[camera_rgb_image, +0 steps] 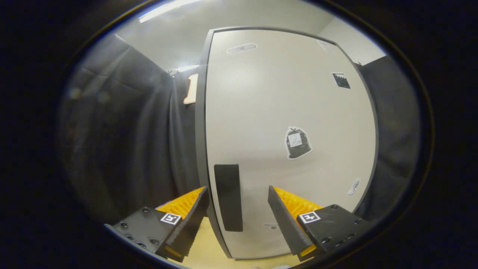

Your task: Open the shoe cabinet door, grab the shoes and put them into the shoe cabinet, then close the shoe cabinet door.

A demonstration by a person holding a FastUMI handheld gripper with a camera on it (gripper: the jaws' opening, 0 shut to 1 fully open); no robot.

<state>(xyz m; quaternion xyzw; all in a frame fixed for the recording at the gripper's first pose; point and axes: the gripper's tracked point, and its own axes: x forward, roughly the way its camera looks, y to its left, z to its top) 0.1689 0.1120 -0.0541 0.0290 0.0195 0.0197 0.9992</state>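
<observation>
The shoe cabinet door (283, 123) is a pale grey panel with a dark frame, shut and standing close in front of me. A dark upright handle (228, 197) sits low on the door near its left edge. My gripper (237, 194) is open, with the handle and the door's left edge between its two fingers. The left finger (194, 211) is just outside the door edge and the right finger (283, 216) is over the door face. Neither finger presses on the handle.
Black cloth walls hang on both sides of the cabinet (123, 142). Several stickers are on the door, one shaped like a black bag (297, 142). A pale wooden floor (209, 250) shows below the fingers.
</observation>
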